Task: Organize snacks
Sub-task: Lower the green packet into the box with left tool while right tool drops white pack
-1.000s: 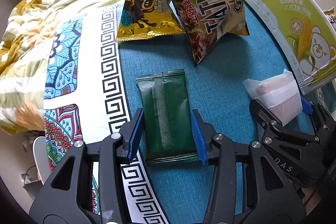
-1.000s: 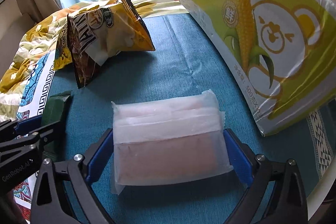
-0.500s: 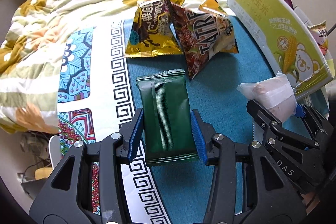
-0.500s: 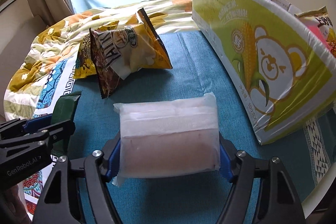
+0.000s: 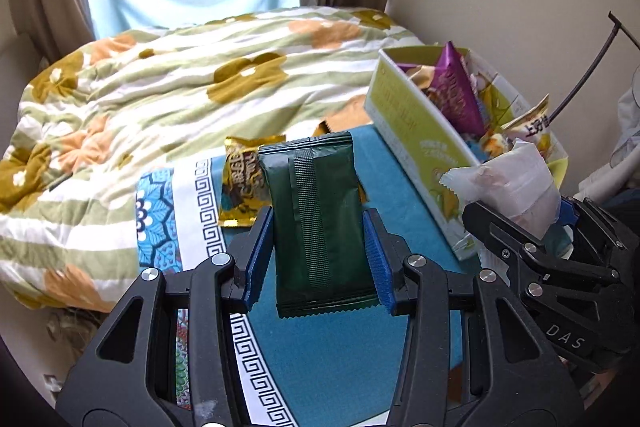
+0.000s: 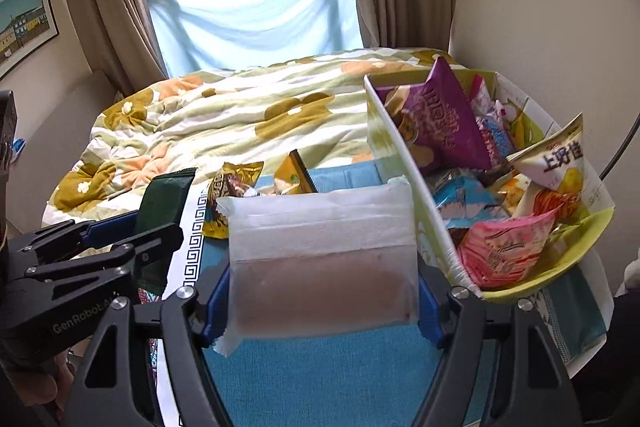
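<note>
The left gripper (image 5: 318, 259) was clamped on a dark green foil snack packet (image 5: 320, 223), upright. The right gripper (image 6: 320, 287) pinched a frosted white pouch (image 6: 320, 255) crosswise, with the yellow-green cardboard snack box (image 6: 404, 155) just to its right, nearer that hand.

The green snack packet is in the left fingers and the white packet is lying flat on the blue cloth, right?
Not quite. The white packet isn't lying on the blue cloth; the right gripper holds it up in the air, as the right wrist view shows. The green snack packet is in the left fingers.
</note>
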